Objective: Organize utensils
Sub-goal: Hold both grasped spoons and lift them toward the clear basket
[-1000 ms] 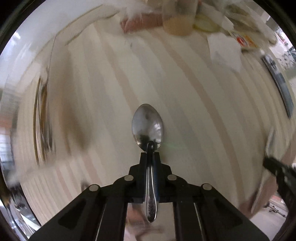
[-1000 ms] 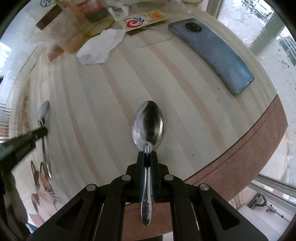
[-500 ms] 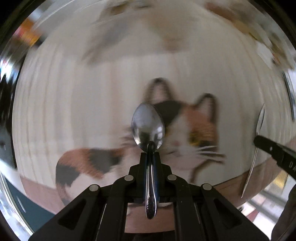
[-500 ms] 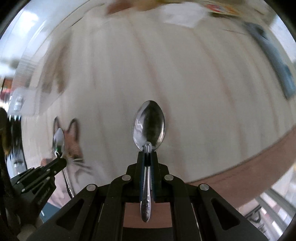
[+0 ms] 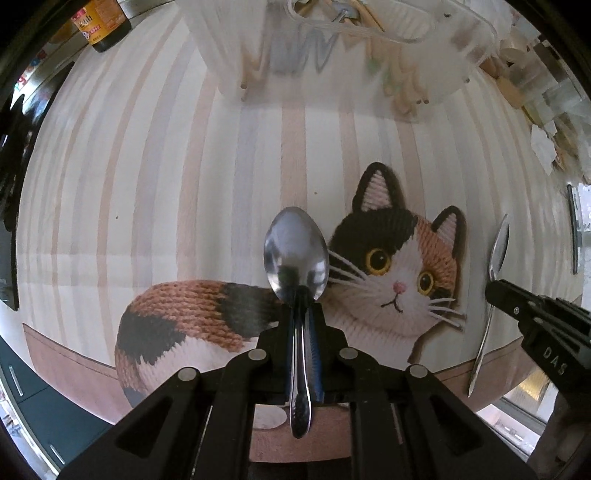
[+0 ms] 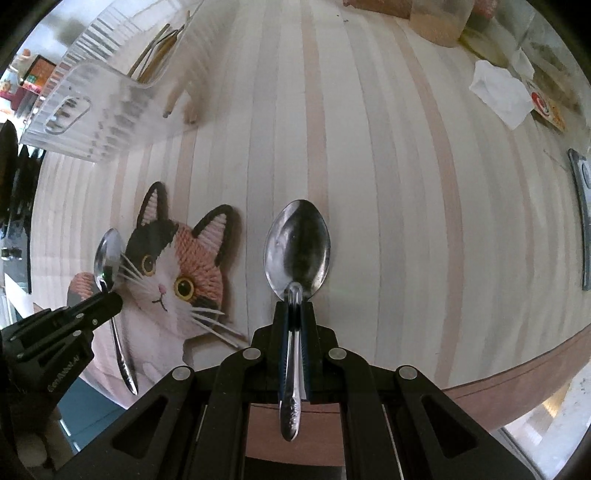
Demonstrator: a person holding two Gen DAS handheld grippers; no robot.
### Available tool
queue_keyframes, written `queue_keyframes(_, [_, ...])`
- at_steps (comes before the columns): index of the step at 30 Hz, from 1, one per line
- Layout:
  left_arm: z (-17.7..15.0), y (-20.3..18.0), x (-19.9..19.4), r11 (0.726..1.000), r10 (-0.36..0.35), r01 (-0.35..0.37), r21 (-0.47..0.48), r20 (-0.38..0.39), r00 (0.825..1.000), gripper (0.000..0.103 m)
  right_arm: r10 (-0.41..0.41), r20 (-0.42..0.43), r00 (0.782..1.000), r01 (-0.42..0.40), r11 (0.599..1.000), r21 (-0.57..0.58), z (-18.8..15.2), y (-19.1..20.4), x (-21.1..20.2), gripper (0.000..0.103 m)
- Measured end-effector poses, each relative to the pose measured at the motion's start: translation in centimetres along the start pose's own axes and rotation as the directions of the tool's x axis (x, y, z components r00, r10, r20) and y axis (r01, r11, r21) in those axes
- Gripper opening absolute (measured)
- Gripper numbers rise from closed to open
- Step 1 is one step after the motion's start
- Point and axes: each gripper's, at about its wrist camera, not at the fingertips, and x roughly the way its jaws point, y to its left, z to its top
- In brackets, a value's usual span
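My left gripper (image 5: 300, 310) is shut on the handle of a steel spoon (image 5: 295, 251), bowl pointing forward, above the striped tablecloth's cat picture (image 5: 391, 266). My right gripper (image 6: 294, 308) is shut on a second steel spoon (image 6: 297, 247) in the same way. Each shows in the other's view: the right gripper (image 5: 496, 291) with its spoon (image 5: 498, 251) at the right, the left gripper (image 6: 110, 297) with its spoon (image 6: 107, 254) at the left. A clear ribbed utensil holder (image 5: 332, 55) with chopsticks and cutlery stands ahead of the left gripper; it also shows in the right wrist view (image 6: 107, 96).
A dark sauce bottle (image 5: 105, 26) stands at the far left. A crumpled tissue (image 6: 502, 92), a sachet (image 6: 550, 109), a jar (image 6: 439, 26) and a phone (image 6: 583, 206) lie at the right. The table's brown front edge (image 6: 517, 384) runs close below the grippers.
Both grippers have swung left across the table with their spoons, from the phone and tissue side to the cat picture. The utensil holder has come into view ahead.
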Motion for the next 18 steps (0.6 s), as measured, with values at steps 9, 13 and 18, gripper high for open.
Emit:
queue_keyframes(9, [0.9,1.3,-0.5,1.0,-0.012,0.012,0.003,-0.004,1.0,0.009,-0.071,0.016,0.997,0.071,0.997,-0.011,-0.8,1.4,0.7,0.007])
queue_keyframes(13, [1.2,0.4,-0.2,1.0,-0.003,0.003,0.014,0.0,1.0,0.009,-0.109,0.032,0.994,0.11,0.994,-0.023,-1.3,2.3,1.0,0.007])
queue_keyframes(18, [1.3,-1.4,-0.4,0.999,0.034,-0.034,0.041,0.012,0.999,0.004,-0.139,0.04,0.989,0.141,0.989,-0.045,-1.5,3.4,1.3,0.007])
